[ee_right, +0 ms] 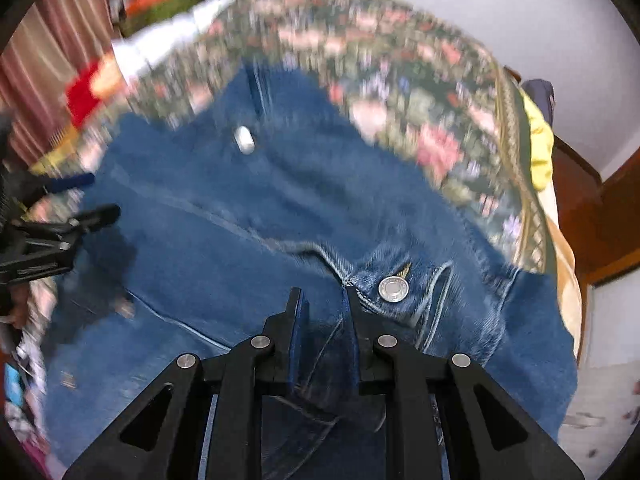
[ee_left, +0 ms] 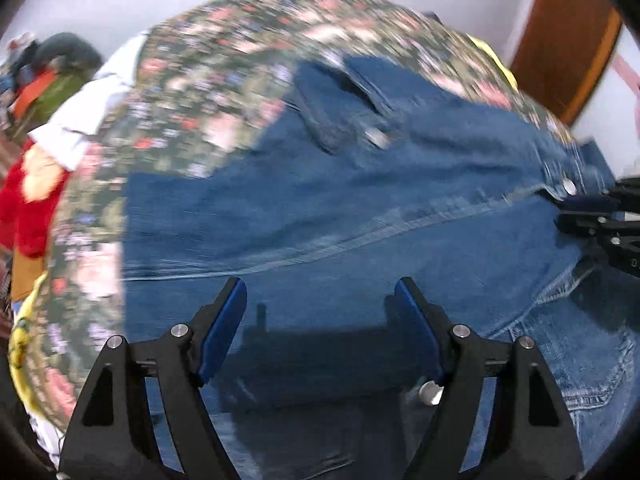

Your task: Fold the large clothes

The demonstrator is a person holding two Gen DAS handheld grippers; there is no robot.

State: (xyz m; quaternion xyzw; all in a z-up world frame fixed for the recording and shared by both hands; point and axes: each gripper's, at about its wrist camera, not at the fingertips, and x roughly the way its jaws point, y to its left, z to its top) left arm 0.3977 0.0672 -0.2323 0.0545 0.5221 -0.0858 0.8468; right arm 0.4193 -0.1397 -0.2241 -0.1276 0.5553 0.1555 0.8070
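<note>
Left wrist view first: the left gripper (ee_left: 320, 320) hangs over the denim jacket (ee_left: 340, 216) with its blue-padded fingers (ee_left: 224, 328) spread wide and nothing between them — released, casting a shadow on the cloth. The jacket lies spread on a floral bedcover (ee_left: 208, 80), and a heap of other clothes (ee_left: 48, 92) sits off to the far left.

Over on the right wrist view, the right gripper (ee_right: 322, 320) is nearly closed, pinching a fold of denim just beside a metal button (ee_right: 393, 289). So one hand has its hold and the other does not.

My read: this is the grab-and-set-up stage of a fold, not yet carried over. Next, the left gripper needs to drop onto an edge or seam and clamp it, so both hands can lift together.
</note>
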